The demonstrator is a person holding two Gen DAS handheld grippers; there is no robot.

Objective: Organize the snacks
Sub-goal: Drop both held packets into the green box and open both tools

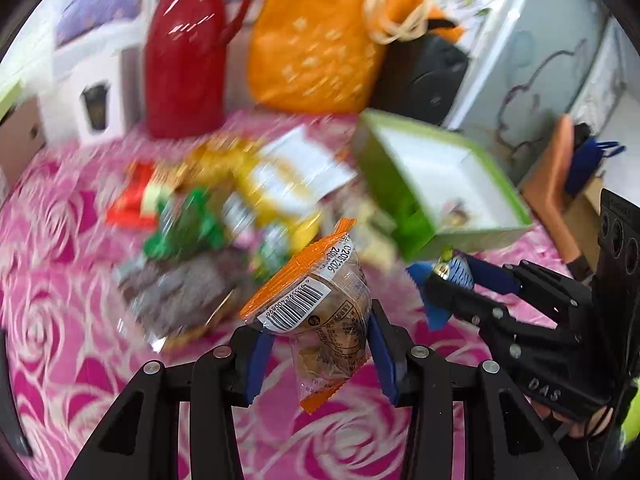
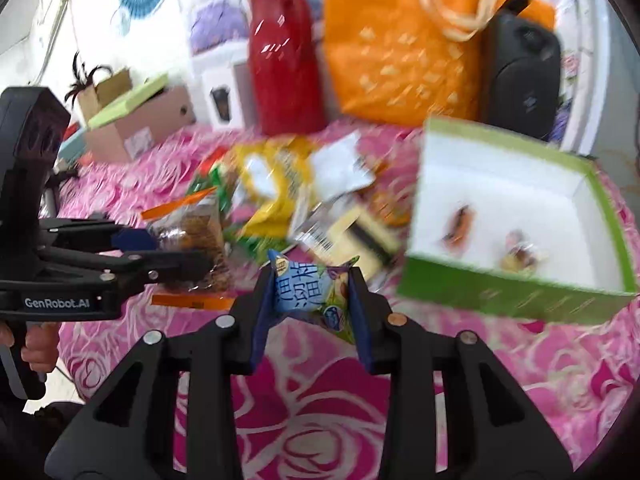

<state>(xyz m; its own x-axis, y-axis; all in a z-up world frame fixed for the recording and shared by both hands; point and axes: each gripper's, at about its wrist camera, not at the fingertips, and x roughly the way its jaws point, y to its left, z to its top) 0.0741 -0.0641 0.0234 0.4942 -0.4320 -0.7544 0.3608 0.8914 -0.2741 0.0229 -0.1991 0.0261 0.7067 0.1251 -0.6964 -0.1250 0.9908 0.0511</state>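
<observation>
The left gripper point(image 1: 320, 344) had its fingers point(image 1: 258, 364) closed narrowly on a clear snack packet with orange ends point(image 1: 316, 312), which was lifted above the pink rose-patterned surface point(image 1: 60, 320). The right gripper point(image 2: 312, 304) had its fingers point(image 2: 262, 320) pressed on both sides of a small blue snack packet point(image 2: 310, 290), also held above the surface. The green box point(image 2: 520, 216) lay just to the right of it, open on top, with two small snacks point(image 2: 460, 224) on its white bottom. A blurred pile of snacks point(image 1: 224, 200) lay in the middle, behind both grippers. A red jug point(image 1: 188, 60), an orange bag point(image 1: 320, 32) and a black speaker point(image 2: 520, 72) stood along the far edge. The near part of the surface was free.
</observation>
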